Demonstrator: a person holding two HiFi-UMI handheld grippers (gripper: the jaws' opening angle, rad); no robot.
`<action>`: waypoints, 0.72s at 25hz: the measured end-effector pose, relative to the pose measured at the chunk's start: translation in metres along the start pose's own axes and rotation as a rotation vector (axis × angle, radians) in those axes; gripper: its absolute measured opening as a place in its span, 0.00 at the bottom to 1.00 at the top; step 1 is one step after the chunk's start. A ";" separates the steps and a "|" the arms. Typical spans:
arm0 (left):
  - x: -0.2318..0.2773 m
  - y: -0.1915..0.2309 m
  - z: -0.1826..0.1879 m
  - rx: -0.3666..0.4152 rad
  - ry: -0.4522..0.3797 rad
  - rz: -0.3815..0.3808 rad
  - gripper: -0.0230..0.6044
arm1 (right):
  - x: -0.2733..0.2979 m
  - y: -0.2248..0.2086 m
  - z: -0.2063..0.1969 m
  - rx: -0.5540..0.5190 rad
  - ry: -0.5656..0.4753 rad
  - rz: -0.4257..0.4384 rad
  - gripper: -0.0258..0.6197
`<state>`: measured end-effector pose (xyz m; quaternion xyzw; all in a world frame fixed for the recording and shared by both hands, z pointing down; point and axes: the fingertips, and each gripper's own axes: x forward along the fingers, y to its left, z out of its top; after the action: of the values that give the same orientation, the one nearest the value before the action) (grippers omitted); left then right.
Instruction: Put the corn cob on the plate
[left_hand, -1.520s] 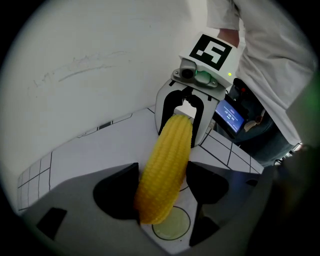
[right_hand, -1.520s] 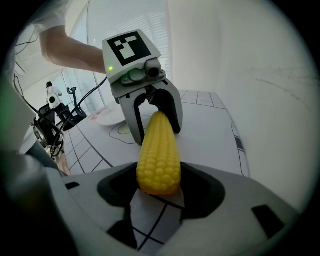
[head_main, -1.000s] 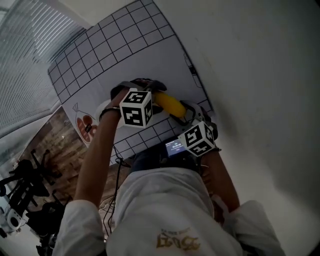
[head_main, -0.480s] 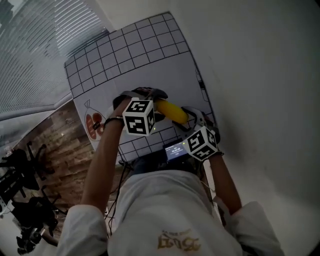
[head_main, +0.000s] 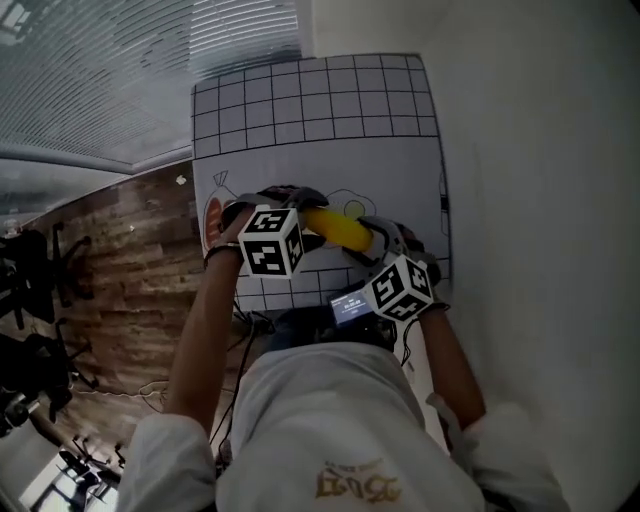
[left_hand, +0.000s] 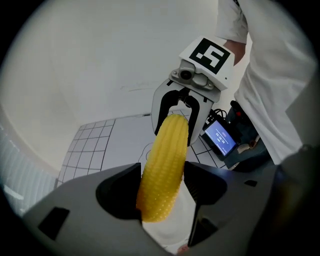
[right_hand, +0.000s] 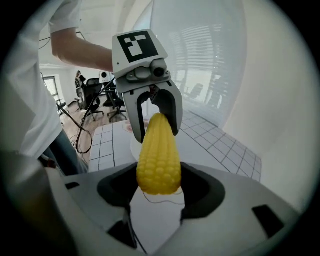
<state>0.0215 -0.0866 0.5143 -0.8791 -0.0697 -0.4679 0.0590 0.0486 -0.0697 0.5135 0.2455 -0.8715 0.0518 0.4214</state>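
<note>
Head view: the cob (head_main: 340, 228) spans from the left gripper (head_main: 306, 209) to the right gripper (head_main: 371, 243), one end in each, above the near edge of the gridded mat (head_main: 320, 110) on the white worktop (head_main: 530, 180). Only the yellow middle of the cob shows here. Both ends are covered by the gripper bodies and their marker cubes, which also hide most of the person's hands.

Left gripper view: the jaws pinch the near end of the cob (left_hand: 161, 175) and have just been closing on it. The far end runs up into the right gripper's jaws. A pale rounded surface (left_hand: 167, 227) shows beneath the cob, cut off by the jaws (it may be the plate, but this cannot be settled).

Right gripper view: the jaws press on the blunt end of the cob (right_hand: 159, 160) from both sides, and the tapered end sits in the left gripper's jaws opposite. The mat shows below the cob, so the cob hangs clear of it.

A small lit screen (head_main: 348, 303) sits at the mat's near edge, partly covered by the right gripper's cube. The person's shirt (head_main: 330, 420) fills the lower head view and hides the worktop's near edge.
</note>
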 end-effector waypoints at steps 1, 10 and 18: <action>-0.004 0.000 -0.006 -0.021 0.004 0.017 0.48 | 0.004 0.002 0.006 -0.024 -0.005 0.015 0.44; -0.042 -0.004 -0.052 -0.160 0.025 0.127 0.47 | 0.034 0.016 0.052 -0.178 -0.030 0.110 0.44; -0.049 -0.010 -0.074 -0.228 0.033 0.151 0.47 | 0.050 0.027 0.065 -0.240 -0.025 0.166 0.44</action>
<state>-0.0680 -0.0923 0.5147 -0.8751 0.0514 -0.4812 -0.0051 -0.0365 -0.0845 0.5132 0.1211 -0.8939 -0.0210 0.4311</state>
